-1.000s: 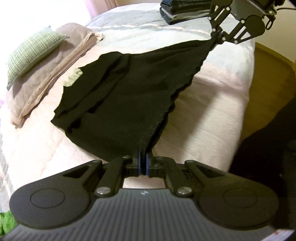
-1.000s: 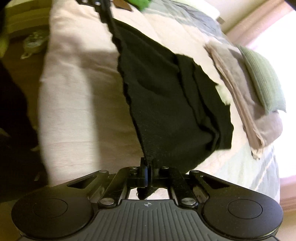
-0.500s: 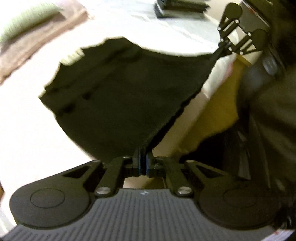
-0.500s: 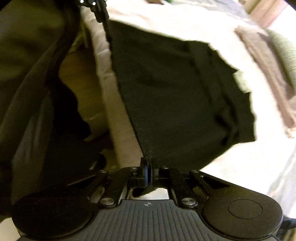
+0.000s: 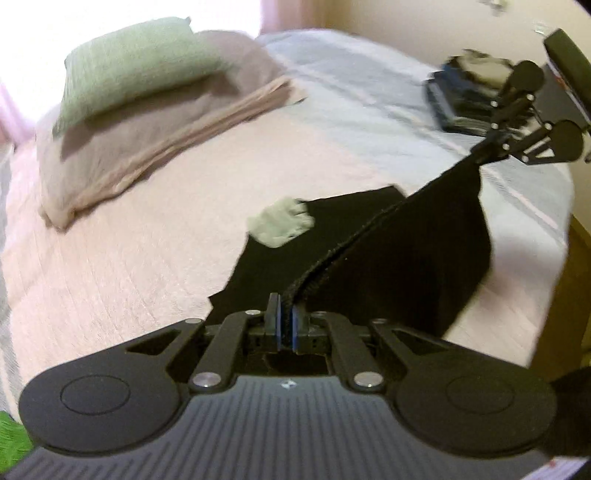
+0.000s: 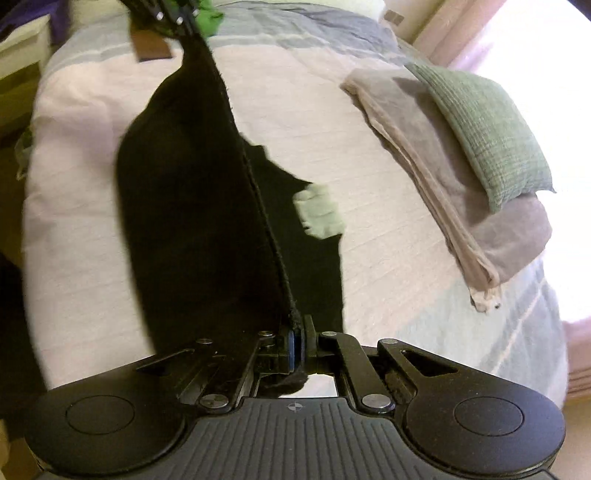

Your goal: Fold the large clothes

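— Black cloth is all I see at first. Where is the garment (image 5: 399, 258)?

— Strung between the two tongs, over the bed (image 5: 129, 258). In the left wrist view the left tongs (image 5: 284, 325) sit at the bottom centre, pressed closed on a thick hem, and the edge runs up to the right tongs (image 5: 487, 153) in the upper right of the frame, which pinch the far corner.

— And from the other side?

— The right tongs (image 6: 297, 349) at the bottom centre are clamped on the hem too; the edge rises to the left tongs (image 6: 184, 27) at the top left (only partly in frame there). On either side of that edge, the fabric falls onto the bed.

— What is the pale patch?

— A light green bit (image 6: 319, 214) at the garment's far edge, mid-frame; I cannot tell what it is.

— Anything else on the bed?

— A green pillow (image 5: 129, 62) on a folded beige blanket (image 5: 147, 140), upper left in the left view, and a dark stack of clothes (image 5: 458, 107) at the upper right.
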Demonstrator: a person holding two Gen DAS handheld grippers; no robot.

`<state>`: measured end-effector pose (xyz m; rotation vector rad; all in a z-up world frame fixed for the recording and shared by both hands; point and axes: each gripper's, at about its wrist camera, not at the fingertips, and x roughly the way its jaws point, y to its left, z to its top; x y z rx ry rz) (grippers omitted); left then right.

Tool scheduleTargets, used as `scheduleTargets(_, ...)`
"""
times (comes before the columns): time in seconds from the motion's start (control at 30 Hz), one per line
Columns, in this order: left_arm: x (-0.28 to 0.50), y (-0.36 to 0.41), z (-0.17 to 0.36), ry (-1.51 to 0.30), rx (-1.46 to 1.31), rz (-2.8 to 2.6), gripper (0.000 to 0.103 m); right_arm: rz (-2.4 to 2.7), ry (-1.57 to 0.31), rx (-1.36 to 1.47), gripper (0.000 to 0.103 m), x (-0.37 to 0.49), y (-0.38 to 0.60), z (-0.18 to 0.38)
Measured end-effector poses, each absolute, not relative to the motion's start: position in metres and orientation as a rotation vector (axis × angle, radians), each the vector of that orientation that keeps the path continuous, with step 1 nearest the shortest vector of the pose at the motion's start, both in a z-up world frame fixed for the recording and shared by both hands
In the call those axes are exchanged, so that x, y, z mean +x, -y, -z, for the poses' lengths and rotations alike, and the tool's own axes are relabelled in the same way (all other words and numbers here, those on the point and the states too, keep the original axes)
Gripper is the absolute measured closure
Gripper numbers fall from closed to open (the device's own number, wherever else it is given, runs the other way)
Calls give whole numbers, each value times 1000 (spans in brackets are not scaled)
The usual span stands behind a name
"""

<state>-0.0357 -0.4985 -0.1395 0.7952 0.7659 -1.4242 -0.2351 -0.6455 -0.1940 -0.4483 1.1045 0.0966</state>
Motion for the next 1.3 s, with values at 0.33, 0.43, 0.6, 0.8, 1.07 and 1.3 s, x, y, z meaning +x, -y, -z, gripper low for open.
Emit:
scheduleTargets(0.33, 28, 569, 205, -939, 826, 1353, 100, -184, -1185, -332, 103, -178, 728, 246)
scheduleTargets(0.43, 40, 578, 191, -936, 818, 1366, 100, -161, -1165, -267, 103, -168, 748, 228)
scheduleTargets(0.6, 76, 619, 227, -984, 821, 1343, 100, -126, -1190, -181, 103, -118, 783, 264)
scheduleTargets(0.8, 106, 649, 321, -1120, 751, 1284, 98, -27, -1243, -23, 103, -90, 822, 343)
scheduleTargets(1.07, 152, 594, 311, -1116, 528, 1060, 92, 315, -1151, 235, 82, -129, 855, 325)
scheduleTargets(1.3, 149, 579, 324, -1250, 364, 1113, 80, 343, -986, 594, 50, -168, 865, 325)
